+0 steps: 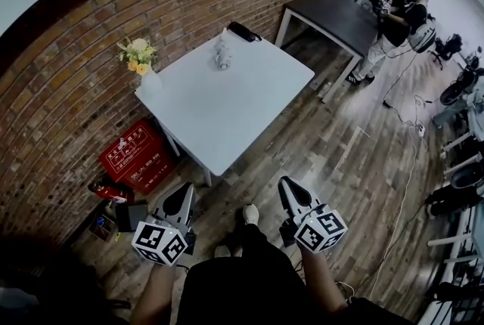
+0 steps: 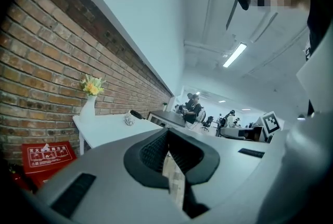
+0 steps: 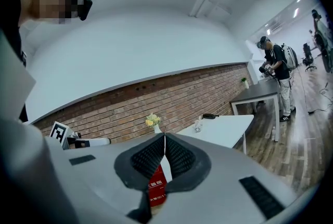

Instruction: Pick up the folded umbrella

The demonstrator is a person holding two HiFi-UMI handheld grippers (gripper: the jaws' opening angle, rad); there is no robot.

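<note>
A: Scene?
B: Brick wall (image 1: 68, 89) runs along the left. White table (image 1: 227, 112) stands against it, with a dark table (image 1: 333, 13) beyond its far end. A person (image 1: 397, 21) stands at the dark table's far side. Red crate (image 1: 136, 157) sits on the floor at the wall, beside the white table's left edge.
A: Grippers?
B: Left gripper (image 1: 184, 193) and right gripper (image 1: 286, 186) are both over the floor, short of the tabletop's near corner. Left jaws are clenched together with nothing between them. Right is the same: closed, empty.
A: On the tabletop?
B: Vase of flowers (image 1: 144, 66) on the left corner. Folded umbrella (image 1: 243, 31), black, lies at the far corner next to the wall, untouched, well apart from both grippers. Small whitish item (image 1: 221, 55) near the far edge, just beside the umbrella. Can't tell what it is.
</note>
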